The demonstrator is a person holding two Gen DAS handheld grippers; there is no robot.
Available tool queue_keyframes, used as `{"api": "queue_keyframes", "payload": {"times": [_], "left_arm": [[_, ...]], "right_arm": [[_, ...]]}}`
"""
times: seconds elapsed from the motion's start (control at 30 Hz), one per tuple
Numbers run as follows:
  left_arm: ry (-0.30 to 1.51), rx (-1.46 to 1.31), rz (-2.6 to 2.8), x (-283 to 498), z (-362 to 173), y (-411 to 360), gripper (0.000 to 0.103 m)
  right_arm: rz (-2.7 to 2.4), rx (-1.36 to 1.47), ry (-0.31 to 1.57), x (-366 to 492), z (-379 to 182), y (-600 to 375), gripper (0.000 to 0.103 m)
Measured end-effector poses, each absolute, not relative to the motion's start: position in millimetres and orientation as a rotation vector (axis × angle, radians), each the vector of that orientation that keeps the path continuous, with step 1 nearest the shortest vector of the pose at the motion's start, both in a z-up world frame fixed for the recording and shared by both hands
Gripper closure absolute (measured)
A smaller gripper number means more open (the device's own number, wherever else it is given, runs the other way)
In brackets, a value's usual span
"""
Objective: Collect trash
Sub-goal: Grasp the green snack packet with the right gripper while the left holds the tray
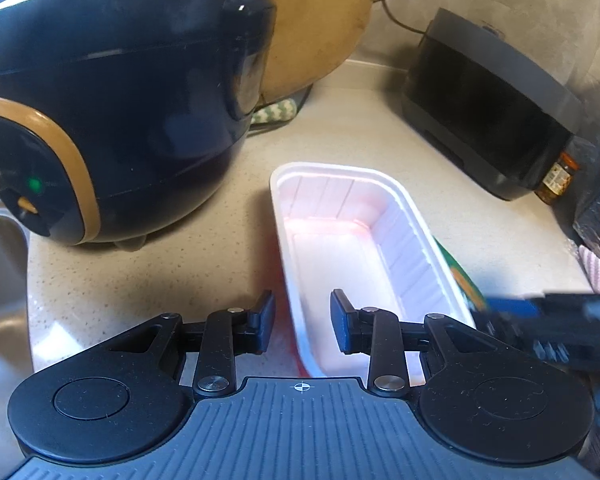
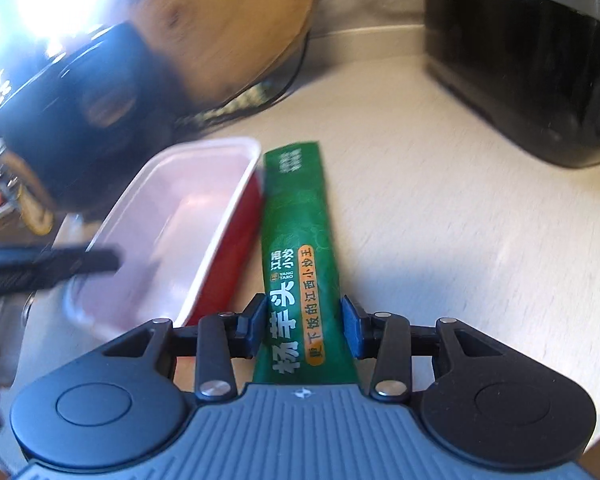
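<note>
Left tool is straddling the white tray's near rim, fingers apart; right tool, fingers apart, is flanking the green sachet lying on the worktop.

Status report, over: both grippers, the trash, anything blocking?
Left gripper open, straddling white tray wall. Right gripper open around green wrapper. Rice cooker close by tray.

We see a dark rice cooker, wooden board, black appliance and jar on the speckled bench.
</note>
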State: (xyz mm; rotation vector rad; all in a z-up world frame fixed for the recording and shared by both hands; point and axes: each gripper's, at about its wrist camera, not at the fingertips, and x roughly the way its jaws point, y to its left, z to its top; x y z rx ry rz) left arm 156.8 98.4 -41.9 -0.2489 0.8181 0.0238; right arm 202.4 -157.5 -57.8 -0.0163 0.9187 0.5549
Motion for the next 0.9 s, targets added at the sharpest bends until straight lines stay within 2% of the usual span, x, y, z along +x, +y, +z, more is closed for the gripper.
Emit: {"api": "queue_keyframes", "payload": {"times": [0.03, 0.13, 0.27, 0.53, 0.7, 0.83, 0.87, 0.9], "left_arm": [[0.812, -0.254, 0.016, 159, -44, 100, 0.071], [0.809, -0.26, -0.003, 163, -51, 102, 0.079], [0.831, -0.276, -0.015, 161, -55, 106, 0.088], [0.849, -0.256, 0.027, 123, -48, 127, 0.089], [0.857, -0.277, 0.032, 110, -54, 138, 0.089], [0.865, -0.272, 0.028, 115, -57, 137, 0.089], [0.865, -0.274, 0.026, 117, -58, 137, 0.089], [0.865, -0.288, 0.016, 117, -58, 138, 0.089]], "right_arm": [[0.56, -0.017, 0.921, 199, -57, -157, 0.06], [0.543, -0.029, 0.895, 197, -53, -154, 0.049], [0.501, -0.004, 0.866, 214, -53, -150, 0.047], [0.466, 0.005, 0.878, 243, -67, -134, 0.047], [0.507, -0.025, 0.892, 247, -72, -117, 0.038], [0.517, -0.072, 0.888, 245, -71, -104, 0.039], [0.53, -0.083, 0.889, 243, -70, -101, 0.045], [0.545, -0.095, 0.89, 240, -69, -100, 0.058]]}}
